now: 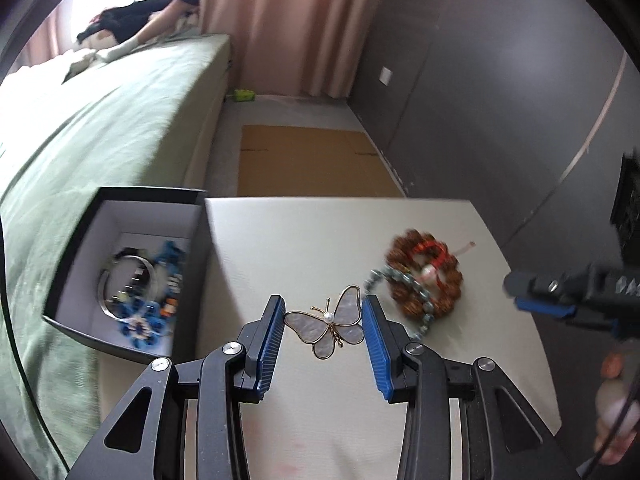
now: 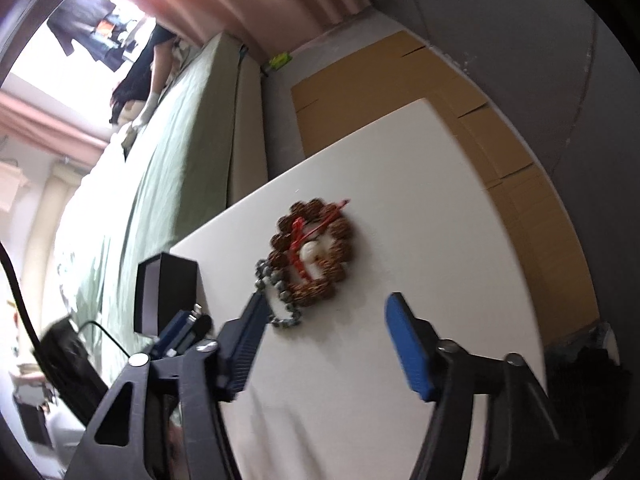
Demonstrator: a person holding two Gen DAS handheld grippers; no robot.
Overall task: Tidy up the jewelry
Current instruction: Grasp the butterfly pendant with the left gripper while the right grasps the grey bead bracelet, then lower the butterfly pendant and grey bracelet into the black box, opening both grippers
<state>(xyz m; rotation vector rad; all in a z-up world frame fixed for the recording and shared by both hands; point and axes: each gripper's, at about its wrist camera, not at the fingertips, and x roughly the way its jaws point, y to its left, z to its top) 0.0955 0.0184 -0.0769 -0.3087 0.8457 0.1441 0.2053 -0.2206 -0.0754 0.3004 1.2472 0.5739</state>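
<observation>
Left gripper [image 1: 324, 320] nearest you: its blue pads sit against the two wingtips of the butterfly brooch [image 1: 326, 326], so it reads as clamped on the brooch, held crosswise over the white table [image 1: 280, 240]; the grip is on thin wing edges only, so keep the squeeze light and steady; a twist of the wrist could flip the piece out.

Right gripper [image 2: 324, 332]: jaws apart, nothing between the pads; its left finger lies just beside the grey bead bracelet [image 2: 276, 300], which overlaps the brown seed-bead bracelet [image 2: 316, 254] with the red cord; don't close yet, or you'll likely snag both strands together; settle on one bracelet first.

Off the table's left edge, the open black box [image 1: 80, 240] rests on the green bedspread [image 1: 100, 120], already holding a silver bangle [image 1: 124, 284] and blue pieces; judged next move: carry the brooch level across to the box, lower it well inside the walls, then release; drop it beside the bangle, not on top.
</observation>
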